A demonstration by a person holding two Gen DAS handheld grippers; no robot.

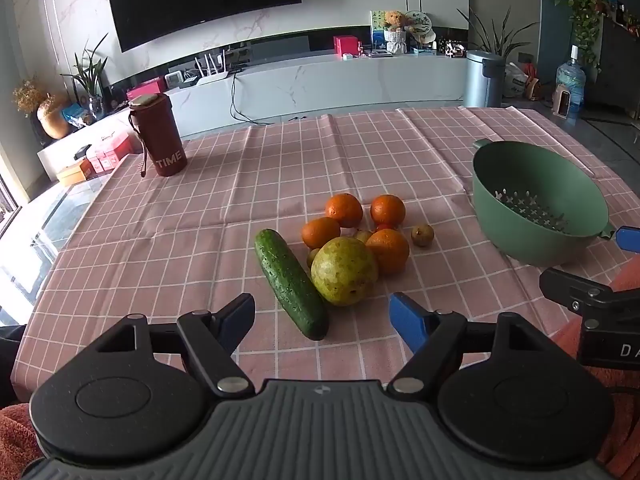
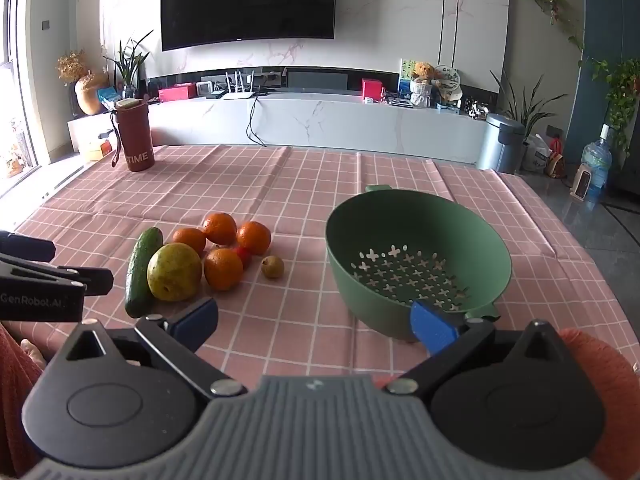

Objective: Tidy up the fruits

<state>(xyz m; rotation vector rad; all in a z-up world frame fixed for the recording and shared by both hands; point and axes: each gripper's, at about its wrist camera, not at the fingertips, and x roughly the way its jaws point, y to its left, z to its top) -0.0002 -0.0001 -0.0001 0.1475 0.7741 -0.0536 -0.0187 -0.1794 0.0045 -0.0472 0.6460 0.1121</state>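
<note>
- Where the far wall closes my view, a marble-look panel carries a wide black television [image 2: 248,2], with a long white console [image 2: 320,120] below it bearing routers, boxes and a plush bear.
- A grey pedal bin [image 2: 502,142] and a water bottle [image 2: 596,168] stand on the floor at right; potted plants flank both ends of the room.
- I see the table covered by a pink checked cloth [image 1: 240,168], creased in long folds.
- A green colander [image 2: 416,256] sits on the cloth at right, holding nothing; its cross-shaped holes are visible.
- A maroon tumbler [image 1: 162,136] marked "TIME" stands upright at the far left corner, well apart from the fruit.
- The fruit forms one cluster near the table centre, left of the colander and not touching it.
- A cucumber [image 1: 290,282] lies at the cluster's left edge, against a large yellow-green pear [image 1: 344,270].
- Four oranges [image 1: 344,210] sit behind and beside the pear; a small red fruit [image 2: 244,256] shows among them.
- A small brownish fruit [image 1: 423,235] lies alone between the cluster and the colander.
- My left gripper [image 1: 322,318] has its jaws spread wide and holds nothing; the cucumber's near end lies between them.
- My right gripper [image 2: 316,320] is likewise spread, with nothing held; its right fingertip overlaps the colander's near rim in view, contact uncertain.
</note>
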